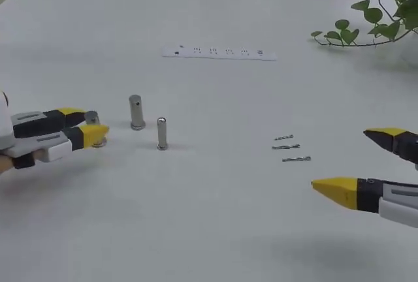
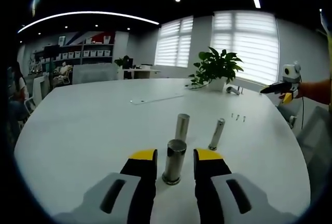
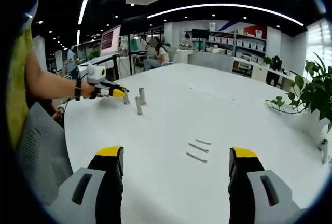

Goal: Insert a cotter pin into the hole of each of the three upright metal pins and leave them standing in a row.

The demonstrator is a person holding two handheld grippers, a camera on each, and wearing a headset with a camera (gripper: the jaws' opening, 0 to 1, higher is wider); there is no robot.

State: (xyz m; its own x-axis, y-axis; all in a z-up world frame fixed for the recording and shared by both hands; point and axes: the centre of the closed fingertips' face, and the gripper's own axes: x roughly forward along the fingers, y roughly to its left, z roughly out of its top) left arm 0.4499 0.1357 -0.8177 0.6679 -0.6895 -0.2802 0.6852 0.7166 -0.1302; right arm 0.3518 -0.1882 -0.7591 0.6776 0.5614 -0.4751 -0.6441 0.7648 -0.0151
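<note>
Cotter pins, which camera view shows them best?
The head view: the three cotter pins lie apart on the white table, close enough to count. The right gripper view shows them smaller and distorted; the left gripper view shows distant specks.

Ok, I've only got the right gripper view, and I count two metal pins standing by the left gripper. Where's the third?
Observer: The third pin stands upright between the fingers of the left gripper, as seen in the left gripper view.
Operator: Is it clamped?
Observer: No. A gap shows on each side of it, and the fingers are open.
Operator: Can you see a hole on any pin?
Observer: Yes. The head view shows a side hole near the top of the rear pin, facing the camera.
</note>
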